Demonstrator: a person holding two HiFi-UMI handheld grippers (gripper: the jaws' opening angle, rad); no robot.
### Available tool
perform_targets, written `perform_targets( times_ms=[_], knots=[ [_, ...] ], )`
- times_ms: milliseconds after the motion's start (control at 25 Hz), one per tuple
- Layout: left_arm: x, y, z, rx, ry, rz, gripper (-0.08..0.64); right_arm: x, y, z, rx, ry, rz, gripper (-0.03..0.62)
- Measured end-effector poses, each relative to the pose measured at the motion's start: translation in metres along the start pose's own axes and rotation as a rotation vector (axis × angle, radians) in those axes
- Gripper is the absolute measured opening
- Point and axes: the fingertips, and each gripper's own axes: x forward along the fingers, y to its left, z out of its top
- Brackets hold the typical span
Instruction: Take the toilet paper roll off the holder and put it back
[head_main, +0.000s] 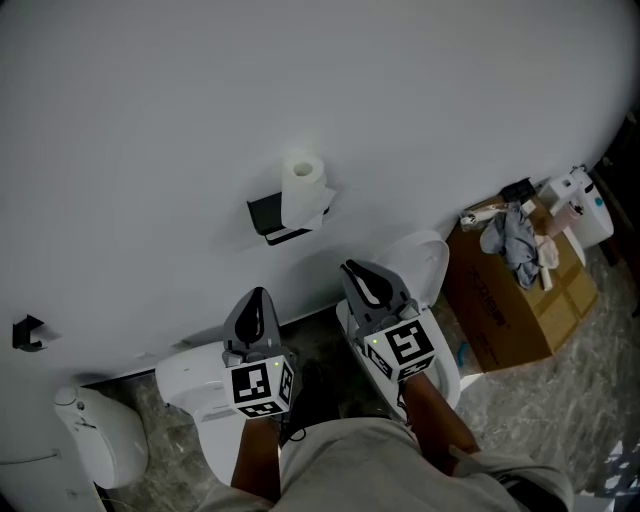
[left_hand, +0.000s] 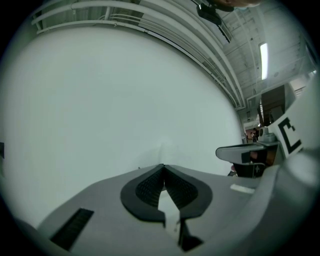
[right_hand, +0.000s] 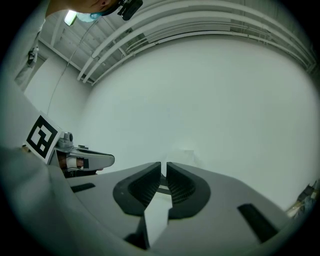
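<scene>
A white toilet paper roll (head_main: 303, 187) stands upright on a black holder (head_main: 275, 217) fixed to the white wall, in the head view above both grippers. My left gripper (head_main: 257, 296) points up at the wall below and left of the holder, jaws shut and empty. My right gripper (head_main: 353, 270) points up just below and right of the holder, also shut with nothing in it. In the left gripper view the left gripper (left_hand: 163, 166) faces bare wall. The right gripper view shows the right gripper (right_hand: 163, 164) before the same wall; the roll is not clearly seen in either.
A white toilet (head_main: 440, 270) stands under the grippers, its lid up by the right one. At the right stands a cardboard box (head_main: 520, 305) holding cloth and bottles. A white bin (head_main: 100, 435) stands at lower left, and a small black hook (head_main: 28, 333) is on the wall.
</scene>
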Motion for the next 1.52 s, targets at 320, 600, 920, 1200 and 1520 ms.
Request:
perform_targets(
  times_ms=[320, 600, 920, 1200, 1520],
  knots=[
    [0.039, 0.025, -0.005, -0.013, 0.014, 0.006, 0.011, 0.043, -0.014, -0.005, 0.012, 0.011, 0.009, 0.091],
    [0.065, 0.043, -0.004, -0.024, 0.003, 0.003, 0.01, 0.072, -0.023, -0.008, 0.002, 0.026, 0.005, 0.115],
    [0.087, 0.061, -0.005, -0.033, 0.001, -0.002, 0.011, 0.098, -0.029, -0.012, -0.006, 0.043, -0.005, 0.144],
    [0.102, 0.072, -0.007, -0.045, 0.003, -0.008, 0.01, 0.116, -0.034, -0.021, 0.006, 0.091, -0.011, 0.186],
    [0.117, 0.097, -0.01, -0.061, 0.009, 0.001, 0.01, 0.141, -0.041, -0.024, 0.018, 0.093, -0.052, 0.265]
  ],
)
